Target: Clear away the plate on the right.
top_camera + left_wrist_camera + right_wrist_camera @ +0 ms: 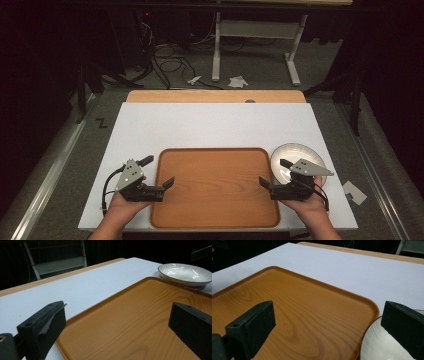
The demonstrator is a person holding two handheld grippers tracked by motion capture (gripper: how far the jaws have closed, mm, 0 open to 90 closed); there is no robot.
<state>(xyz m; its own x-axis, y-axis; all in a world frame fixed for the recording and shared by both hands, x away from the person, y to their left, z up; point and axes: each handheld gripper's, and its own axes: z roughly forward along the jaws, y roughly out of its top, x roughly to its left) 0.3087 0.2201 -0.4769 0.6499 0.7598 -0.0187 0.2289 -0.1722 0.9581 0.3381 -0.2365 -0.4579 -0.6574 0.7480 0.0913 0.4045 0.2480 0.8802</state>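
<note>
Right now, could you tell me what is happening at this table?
A person holds a gripper in each hand over a white-covered table. The left gripper hangs at the left edge of a wooden tray, jaws open. The right gripper sits between the tray's right edge and a white ribbed bowl, also open. Neither holds anything, and the tray carries nothing.

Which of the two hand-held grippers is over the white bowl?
The right hand-held gripper: one of its jaws reaches above the striped white bowl. The left hand-held gripper straddles the wooden tray's opposite edge.
</note>
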